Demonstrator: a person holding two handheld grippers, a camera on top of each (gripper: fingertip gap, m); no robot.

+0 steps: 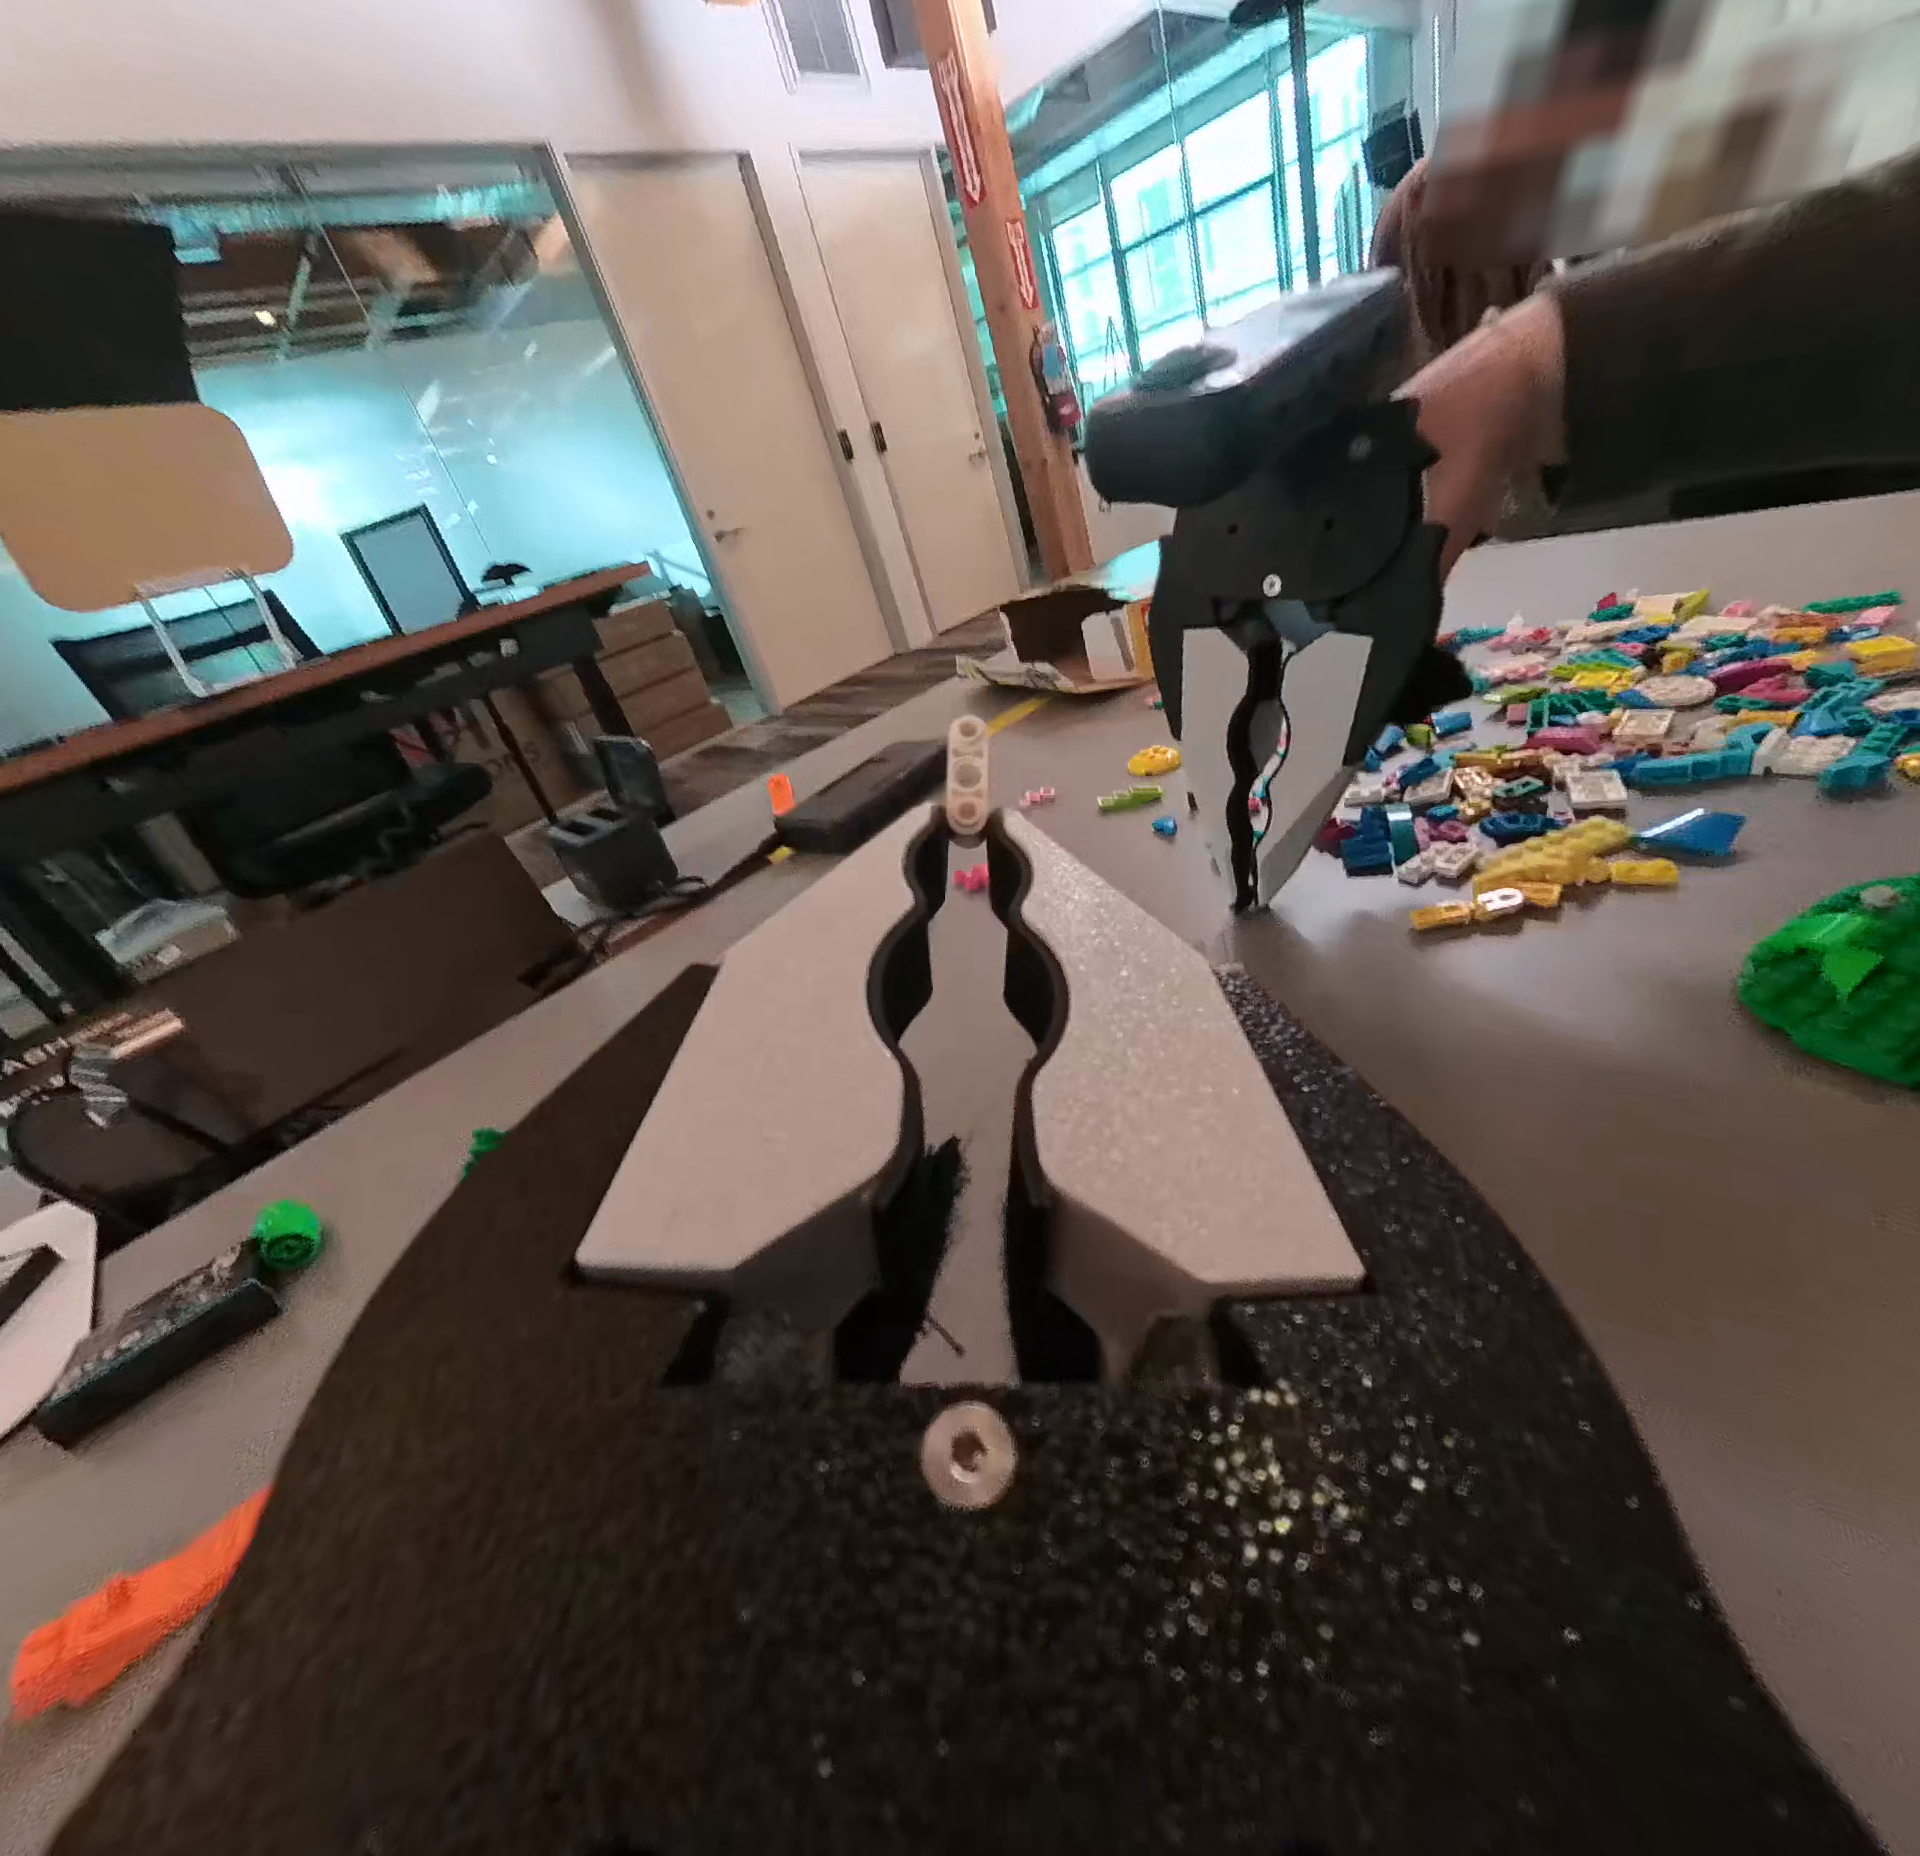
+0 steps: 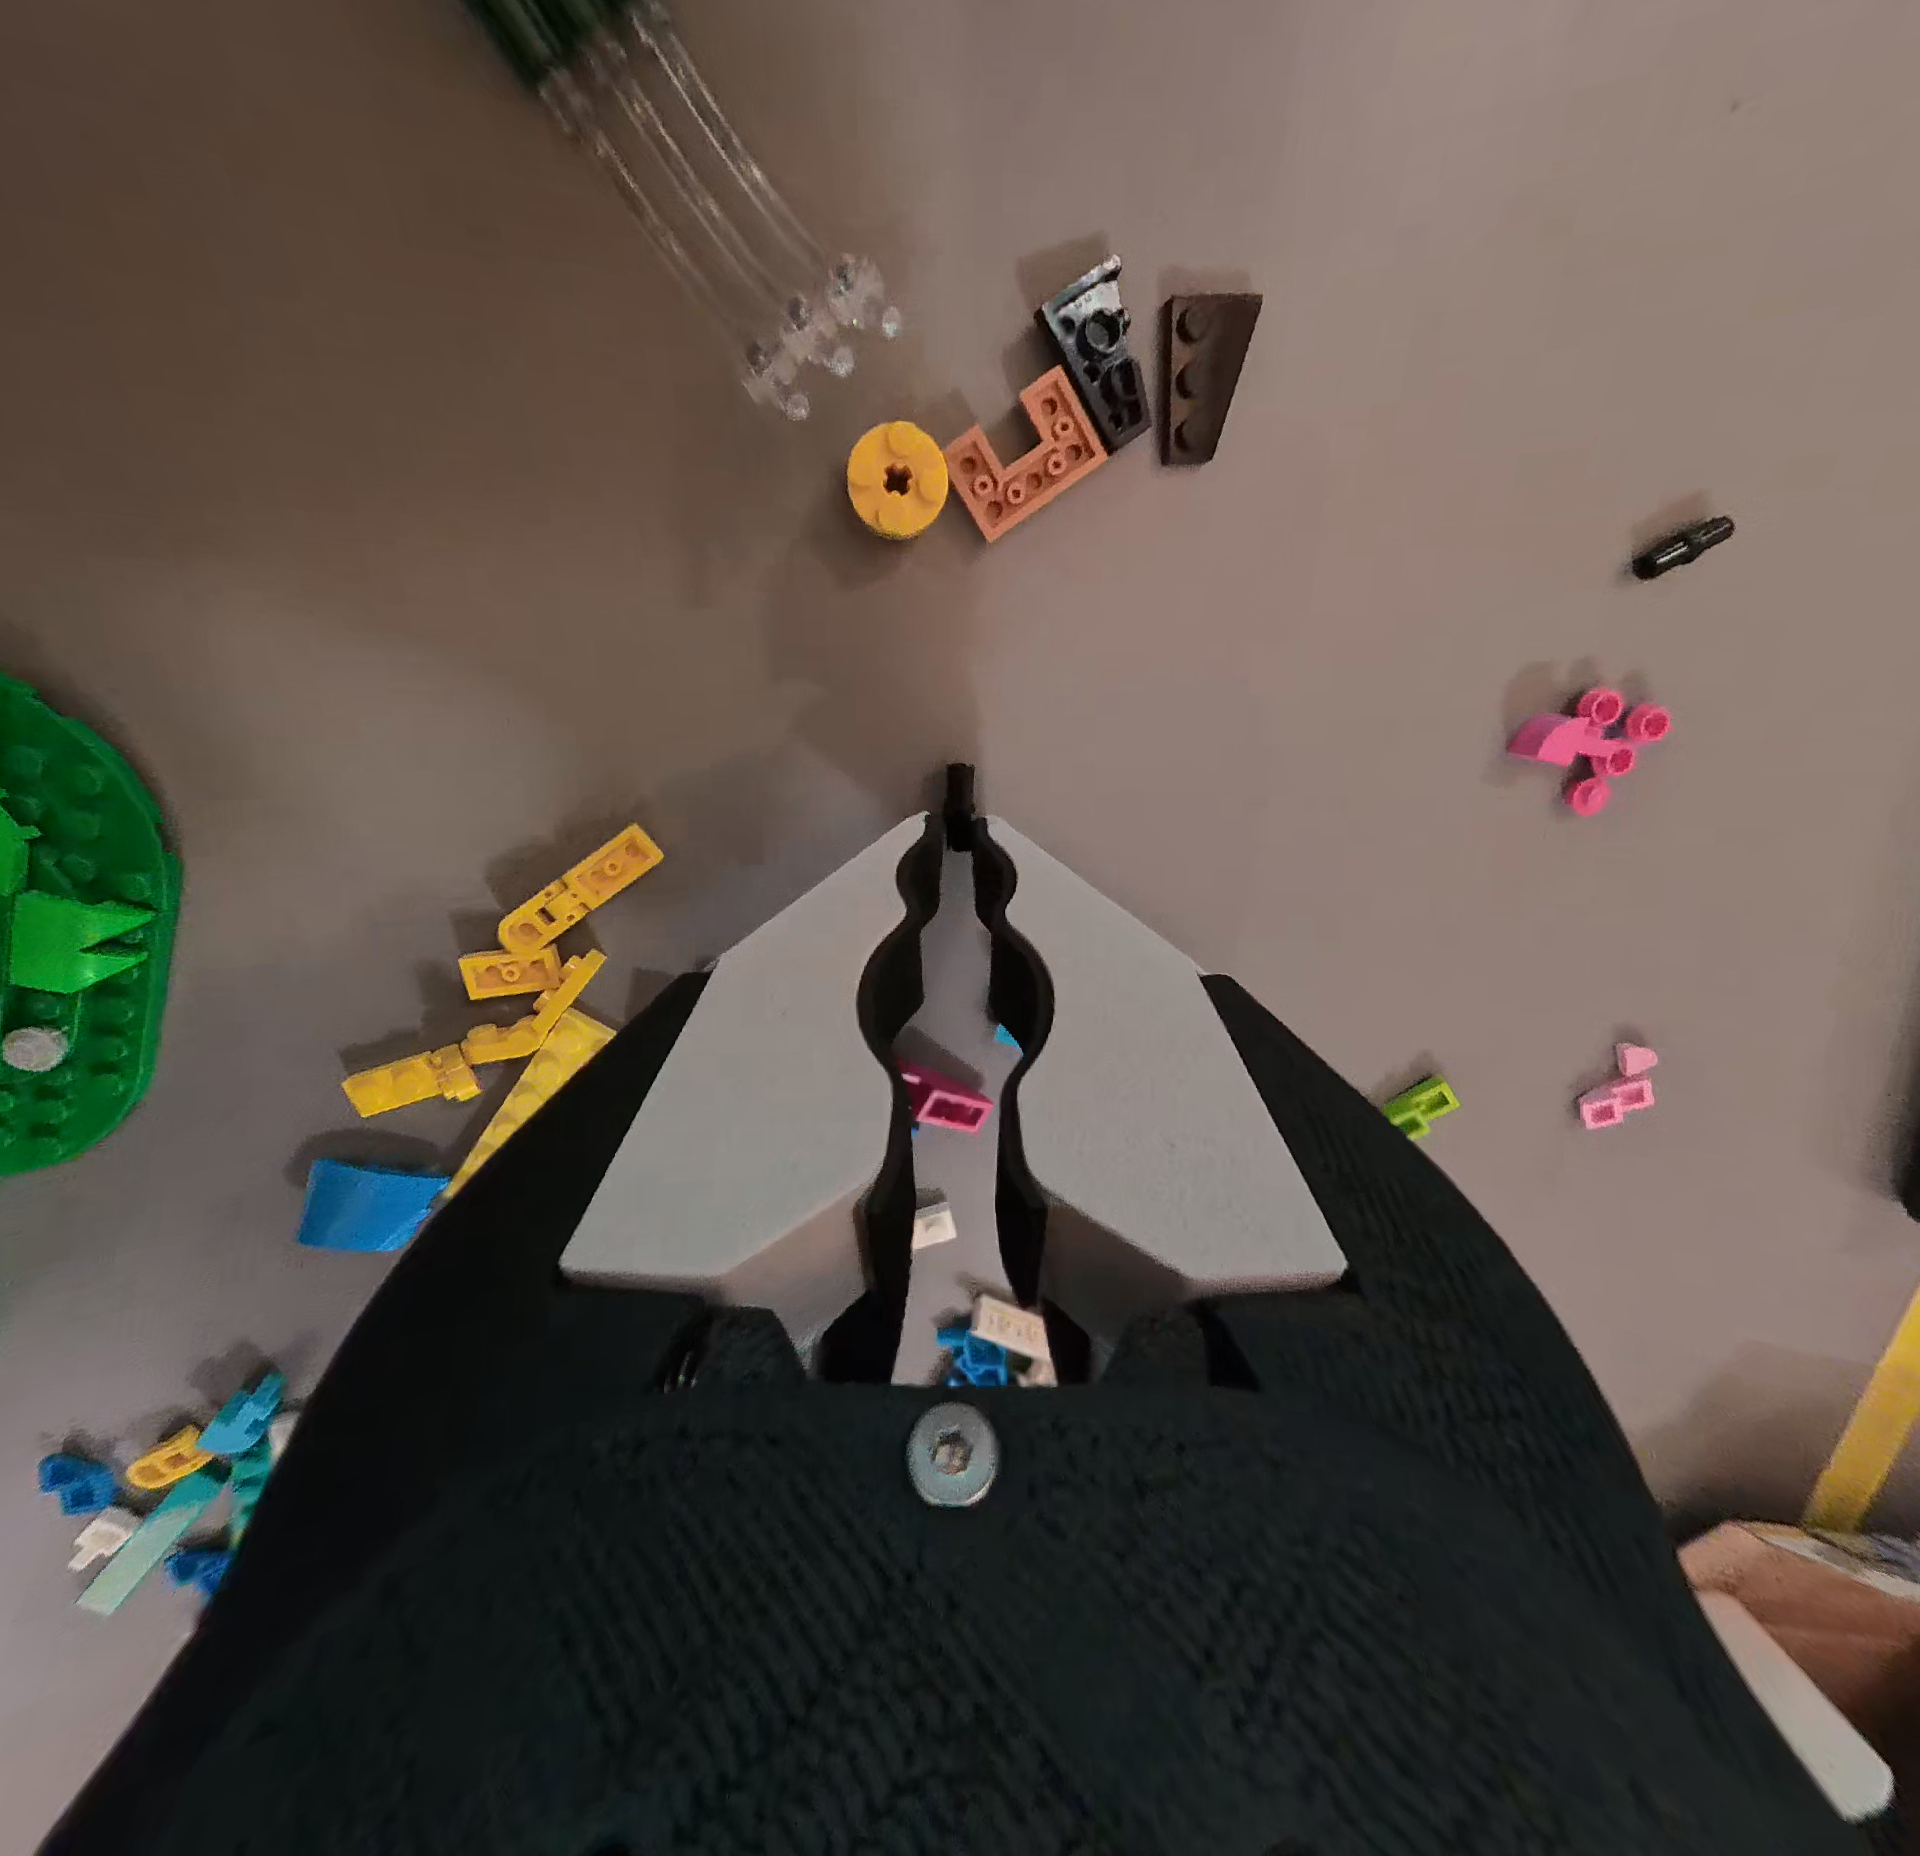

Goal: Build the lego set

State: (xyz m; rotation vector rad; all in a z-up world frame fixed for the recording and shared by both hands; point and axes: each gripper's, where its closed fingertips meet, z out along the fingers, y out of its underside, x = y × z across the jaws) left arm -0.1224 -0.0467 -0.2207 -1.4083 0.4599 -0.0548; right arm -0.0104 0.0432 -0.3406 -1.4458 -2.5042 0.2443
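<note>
- Left wrist view: my left gripper (image 1: 968,819) has its grey jaws clenched on a small white plastic beam with round holes (image 1: 968,767), which stands upright out of the tips, lifted above the grey tabletop (image 1: 1558,1079).
- Same view: my right gripper (image 1: 1247,897), held by a person's hand (image 1: 1486,435), points down with its tips at the table surface, just beside the heap of loose bricks in blue, yellow, pink and white (image 1: 1662,746).
- Same view: a green studded round plate (image 1: 1839,985) lies on the table at the right edge, near that heap.
- Right wrist view: my right gripper (image 2: 961,824) is clamped on a short black plastic pin (image 2: 960,798), which sticks out past the tips, over bare table (image 2: 1299,663).
- Same view: beyond the tips lie a round yellow brick with a cross hole (image 2: 897,480), touching a salmon L-shaped plate (image 2: 1023,466); a second black pin (image 2: 1681,548) lies well apart to the right.
- Same view: the green plate (image 2: 73,923) sits at the left edge, with yellow flat pieces (image 2: 520,985) near it.
</note>
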